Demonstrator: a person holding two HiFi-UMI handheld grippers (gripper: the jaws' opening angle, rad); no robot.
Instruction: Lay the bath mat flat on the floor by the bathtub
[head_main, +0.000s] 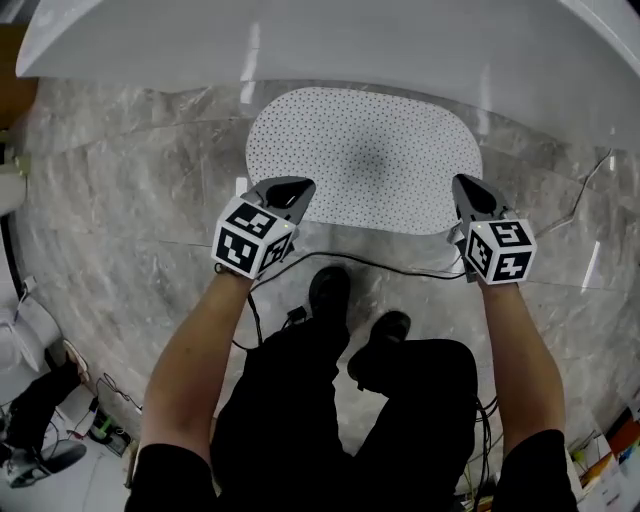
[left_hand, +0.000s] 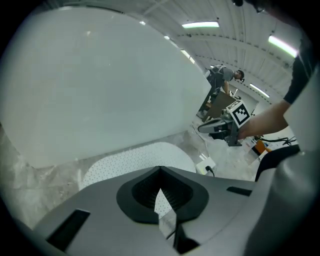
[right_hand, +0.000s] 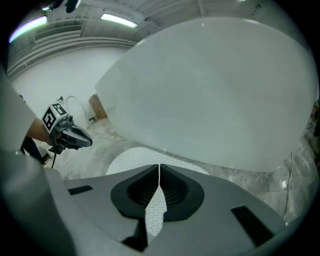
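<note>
The bath mat (head_main: 363, 160) lies flat on the floor (head_main: 130, 200) right beside the bathtub (head_main: 330, 40), so the laying looks done (no curl that I can see). My left gripper (head_main: 290, 190) and right gripper (head_main: 467, 190) hang above its near corners, both closed and empty.

The bathtub (head_main: 330, 40) walls off the far side, running along the bath mat's (head_main: 365, 160) far edge. To either side of the mat the marble floor (head_main: 130, 170) lies open. On the near side a black cable (head_main: 400, 268) crosses just ahead of the person's shoes (head_main: 330, 295) — and clutter (head_main: 40, 420) crowds the near left corner.
</note>
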